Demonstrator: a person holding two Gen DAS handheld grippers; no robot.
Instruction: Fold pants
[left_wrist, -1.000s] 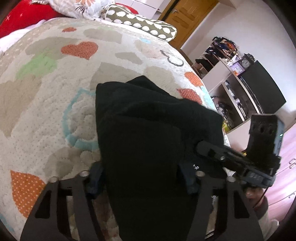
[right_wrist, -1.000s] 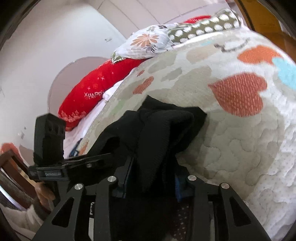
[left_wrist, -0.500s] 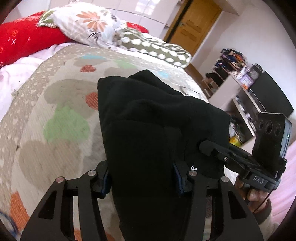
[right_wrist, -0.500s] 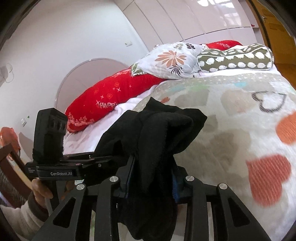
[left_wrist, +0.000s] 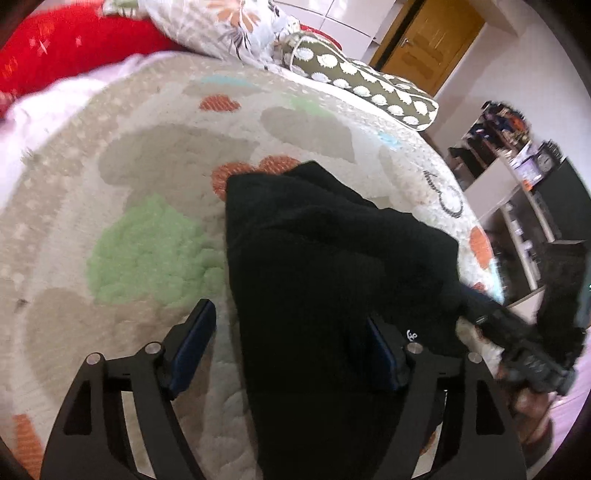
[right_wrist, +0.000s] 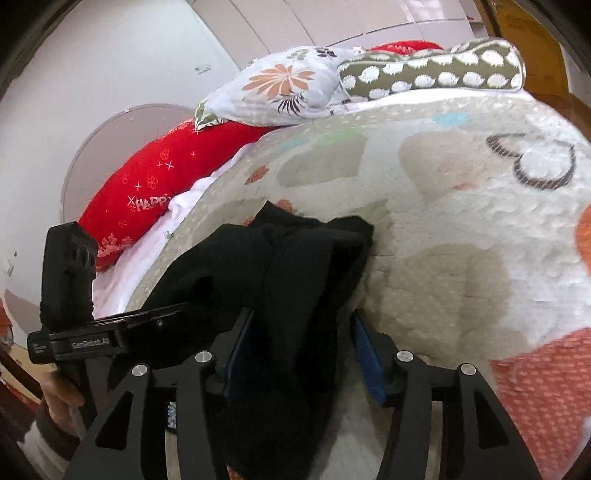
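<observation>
Pants (left_wrist: 332, 266), black and thick, bunched into a several-layer bundle on the heart-patterned bedspread (left_wrist: 147, 184), well short of the pillows. Long axis running from near to far, straight along the fingers of both tools, far end blunt and lumpy, near end dropping out of sight under the cameras.

Left gripper (left_wrist: 288, 332) straddling the near left part of the bundle, jaws wide apart: right pad against or under the cloth edge, left pad clear of it with bare bedspread between. Right gripper (right_wrist: 301, 332) straddling the near right part, jaws likewise apart, cloth hanging loose between the pads, a strip of bedspread showing beside the right pad. No firm pinch visible on either side. Both tools side by side and about equally near; neither better placed.

Judged from this: bundle set down or being let go, fold not yet flat, layers uneven at the far end. Next move likely turning on that near-to-far axis: either a withdrawal straight back toward the near edge, or a fresh pinch on the near end for folding away.

Farther off at the head of the bed: red pillow (right_wrist: 147, 192), floral pillow (right_wrist: 280, 88), olive spotted pillow (right_wrist: 432, 70).
</observation>
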